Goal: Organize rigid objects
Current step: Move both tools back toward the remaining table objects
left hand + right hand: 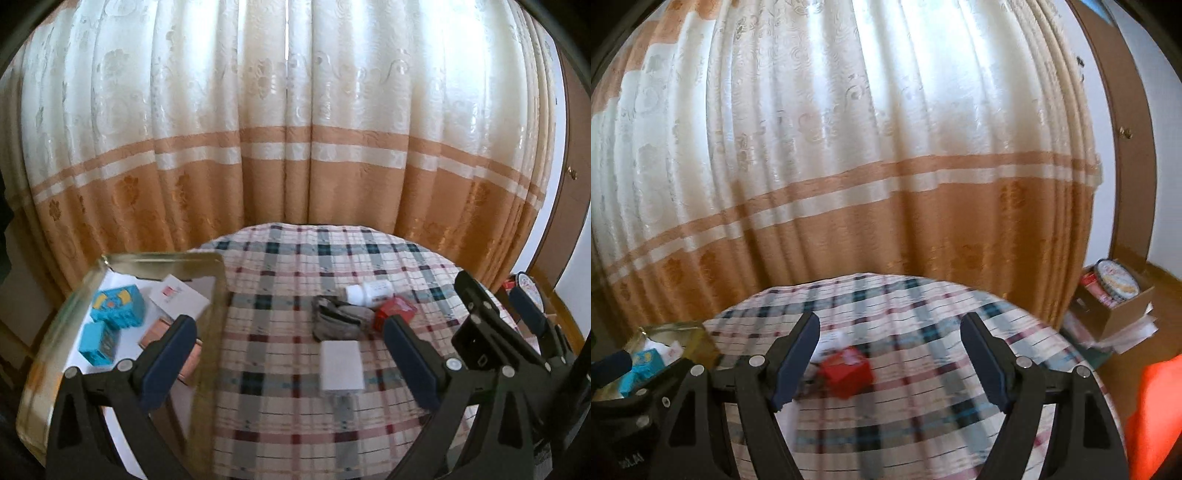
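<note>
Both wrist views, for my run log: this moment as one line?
left gripper: open, empty | right gripper: open, empty | tray: boxes inside | red box: on cloth

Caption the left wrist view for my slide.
Open left claw over a plaid tablecloth, white box between its fingers, gold tray of boxes alongside.

Both wrist views look low across the plaid table (295, 369) toward the curtain (886, 147).
</note>
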A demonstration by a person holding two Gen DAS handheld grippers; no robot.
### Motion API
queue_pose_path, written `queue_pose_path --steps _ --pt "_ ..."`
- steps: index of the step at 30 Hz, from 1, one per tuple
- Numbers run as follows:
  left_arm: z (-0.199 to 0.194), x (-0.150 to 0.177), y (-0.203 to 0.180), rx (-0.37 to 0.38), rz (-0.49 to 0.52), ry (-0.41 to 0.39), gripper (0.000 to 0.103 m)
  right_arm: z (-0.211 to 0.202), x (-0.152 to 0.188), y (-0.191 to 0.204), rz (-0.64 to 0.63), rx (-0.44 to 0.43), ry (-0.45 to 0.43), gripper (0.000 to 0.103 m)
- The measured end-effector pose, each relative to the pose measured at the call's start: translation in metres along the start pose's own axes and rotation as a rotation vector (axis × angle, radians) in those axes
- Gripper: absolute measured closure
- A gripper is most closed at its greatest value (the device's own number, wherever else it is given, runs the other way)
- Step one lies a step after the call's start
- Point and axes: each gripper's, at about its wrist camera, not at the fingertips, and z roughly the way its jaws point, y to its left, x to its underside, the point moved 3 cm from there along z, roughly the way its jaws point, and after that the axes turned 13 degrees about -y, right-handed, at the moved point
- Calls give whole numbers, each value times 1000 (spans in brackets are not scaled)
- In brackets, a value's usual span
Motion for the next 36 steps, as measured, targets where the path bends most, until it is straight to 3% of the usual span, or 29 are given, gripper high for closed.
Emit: queue_pose_path --steps 8,13,22,36 --pt "0 19 -24 40 11 46 1 -5 -1 -27 -58 87 -20 22" --pt "1 30 -32 48 21 73 1 -10 -4 -44 -18 121 -39 22" --pt "3 48 -33 38 28 105 1 -19 -10 -50 3 106 -87 18" --pt "7 73 -26 34 -57 230 1 -7 -1 -64 83 100 -8 16"
